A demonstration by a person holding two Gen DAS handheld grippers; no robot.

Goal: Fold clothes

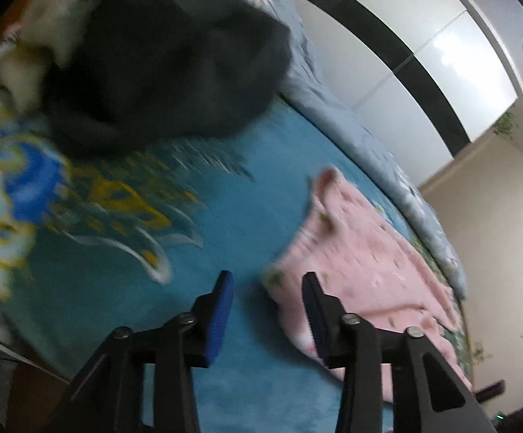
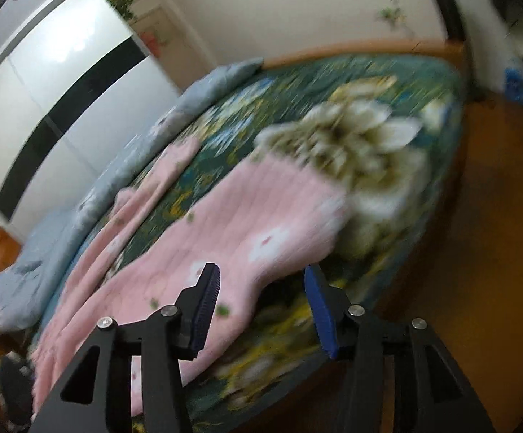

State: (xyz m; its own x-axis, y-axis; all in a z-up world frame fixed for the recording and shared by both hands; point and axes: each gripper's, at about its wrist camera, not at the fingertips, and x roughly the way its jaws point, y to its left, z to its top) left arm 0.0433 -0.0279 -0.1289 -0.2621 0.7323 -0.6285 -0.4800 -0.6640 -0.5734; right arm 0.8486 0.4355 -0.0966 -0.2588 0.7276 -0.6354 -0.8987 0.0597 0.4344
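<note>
I see the pink knitted garment spread flat on the floral bedspread. My left gripper hovers spread wide over its edge, my right gripper spread above its middle; a dark clothes heap lies beyond it.

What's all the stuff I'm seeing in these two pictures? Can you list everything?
Pink garment: one, pink with small white flowers, spread on the bed.
Dark garment: one, black, bunched in a heap further up the bed.
Bedspread: one, teal with floral print, covering the bed.
Quilt: one, pale blue, along the bed's wardrobe side.
Wardrobe: one, white with a black stripe, beside the bed.
Floor: orange-brown.
Left gripper: black, blue pads, open, empty.
Right gripper: black, blue pads, open above the pink garment.
</note>
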